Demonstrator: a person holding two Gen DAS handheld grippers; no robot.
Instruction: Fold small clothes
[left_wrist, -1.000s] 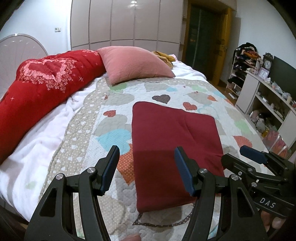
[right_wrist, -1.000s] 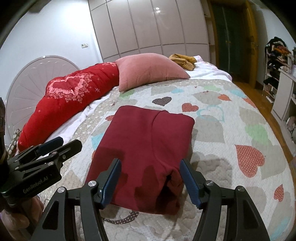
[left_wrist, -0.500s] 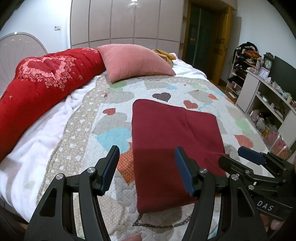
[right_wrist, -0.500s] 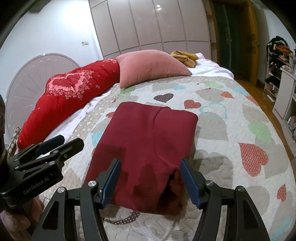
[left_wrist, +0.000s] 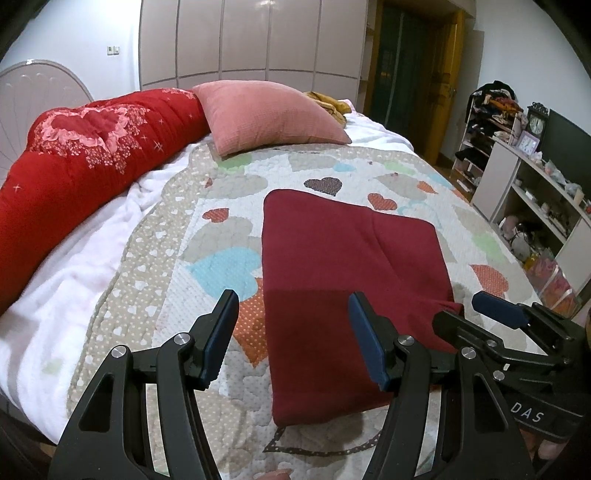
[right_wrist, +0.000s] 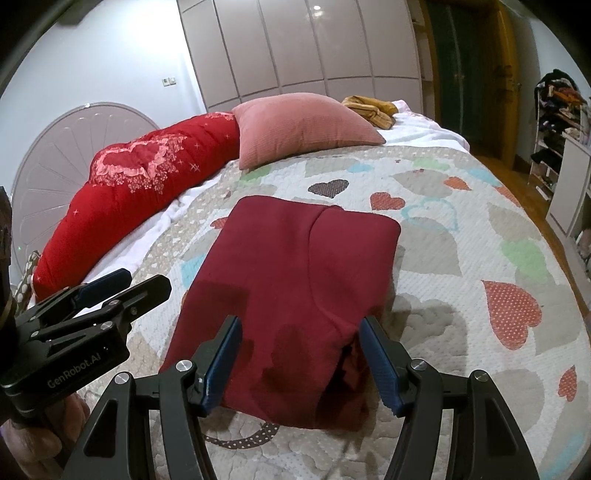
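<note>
The garment (left_wrist: 347, 295) lies folded into a flat rectangle on the bed (left_wrist: 229, 192), near its front edge. The fold looks nearly finished; next would be a last fold or lifting it away. Both tools, left (left_wrist: 291, 332) and right (right_wrist: 299, 358), hover above its near end, jaws apart, holding nothing.

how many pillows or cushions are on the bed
2. The pink pillow lies at the far end of the bed, and the long red cushion runs along the left edge, its end meeting the pillow. Others may sit behind them, hidden.
</note>
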